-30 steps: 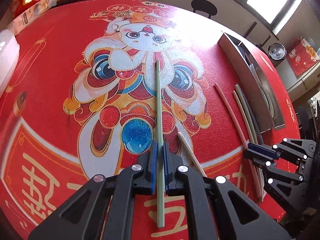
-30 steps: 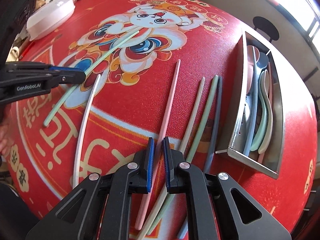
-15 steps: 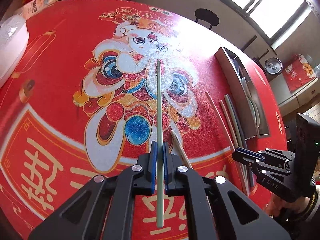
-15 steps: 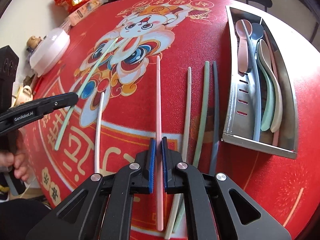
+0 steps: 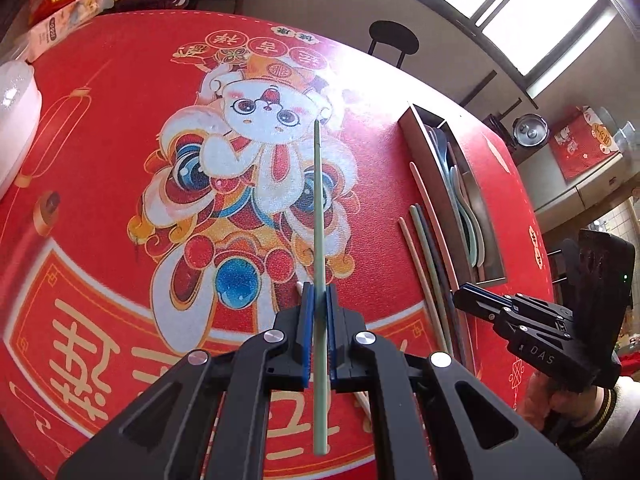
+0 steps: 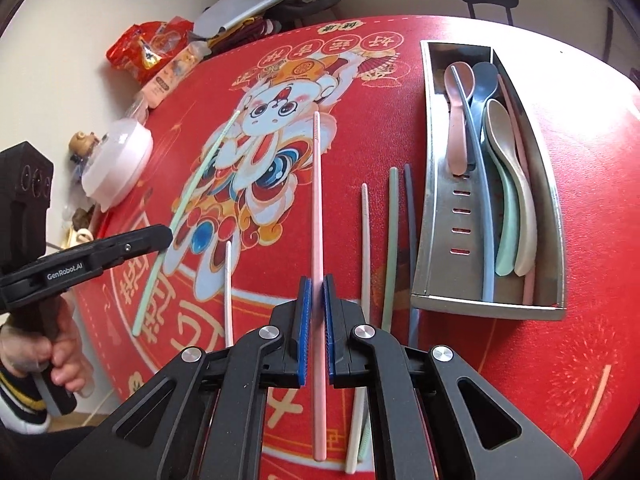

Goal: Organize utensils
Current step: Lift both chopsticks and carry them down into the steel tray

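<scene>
A round table (image 6: 560, 360) holds a metal tray (image 6: 436, 208) at its right side, with spoons (image 6: 508, 168) lying inside. Three chopsticks (image 6: 390, 240) lie side by side just left of the tray. A lidded container (image 6: 116, 164) sits at the table's far left edge.

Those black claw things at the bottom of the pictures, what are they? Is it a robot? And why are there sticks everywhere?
It is not a robot. A person holds a black two-finger grabber in each hand, and each grabber carries a small camera that looks along its fingers.

One picture is from the left gripper. It is pinched shut on a green chopstick. At the side you see the other grabber and the hand holding it.

The other picture is from the right gripper, pinched shut on a pink chopstick.

Below them is a red tablecloth with a cartoon animal on it. More chopsticks lie loose on it: a white one, a cream one, a green one and a dark one. The metal tray already holds spoons.
</scene>
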### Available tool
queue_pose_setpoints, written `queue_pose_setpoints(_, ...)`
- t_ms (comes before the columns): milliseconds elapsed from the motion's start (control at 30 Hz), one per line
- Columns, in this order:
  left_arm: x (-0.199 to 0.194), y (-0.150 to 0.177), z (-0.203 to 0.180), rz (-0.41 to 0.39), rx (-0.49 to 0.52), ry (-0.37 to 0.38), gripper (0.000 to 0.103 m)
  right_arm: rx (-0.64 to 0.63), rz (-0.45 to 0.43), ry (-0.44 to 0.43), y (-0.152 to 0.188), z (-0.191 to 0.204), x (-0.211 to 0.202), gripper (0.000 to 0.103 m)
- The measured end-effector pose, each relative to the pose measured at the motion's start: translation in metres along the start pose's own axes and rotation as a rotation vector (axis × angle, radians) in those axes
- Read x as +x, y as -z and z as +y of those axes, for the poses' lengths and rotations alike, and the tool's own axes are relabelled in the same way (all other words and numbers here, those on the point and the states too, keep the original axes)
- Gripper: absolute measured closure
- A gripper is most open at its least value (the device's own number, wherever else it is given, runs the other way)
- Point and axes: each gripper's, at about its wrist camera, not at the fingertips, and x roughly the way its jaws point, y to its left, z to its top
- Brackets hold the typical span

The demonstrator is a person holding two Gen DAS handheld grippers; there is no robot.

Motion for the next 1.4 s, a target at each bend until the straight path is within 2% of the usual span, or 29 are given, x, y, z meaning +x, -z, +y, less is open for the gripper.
queue_pose_setpoints(267, 0.005, -0.023, -0.040, -0.010, 0.046, 0.064, 0.097, 0.062, -0.079, 0.012, -0.012, -0.022, -0.030, 0.097)
queue_pose_setpoints(567, 0.034, -0.050, -0.096, 0.007, 0.082, 0.156, 0.097, 0.134, -0.135, 0.097, -0.034, -0.070, -0.054, 0.097)
queue_pose_setpoints(733, 0.062, -0.061, -0.120, 0.036, 0.055, 0.182, 0.097, 0.152, -0.129, 0.134, -0.049, -0.092, -0.054, 0.097)
queue_pose_setpoints(967, 0.098, -0.075, -0.139, 0.074, 0.010, 0.179, 0.097, 0.164, -0.100, 0.162, -0.068, -0.110, -0.037, 0.097)
queue_pose_setpoints(1400, 0.139, -0.096, -0.150, 0.124, -0.020, 0.162, 0.097, 0.210, -0.048, 0.165, -0.079, -0.124, -0.010, 0.097)
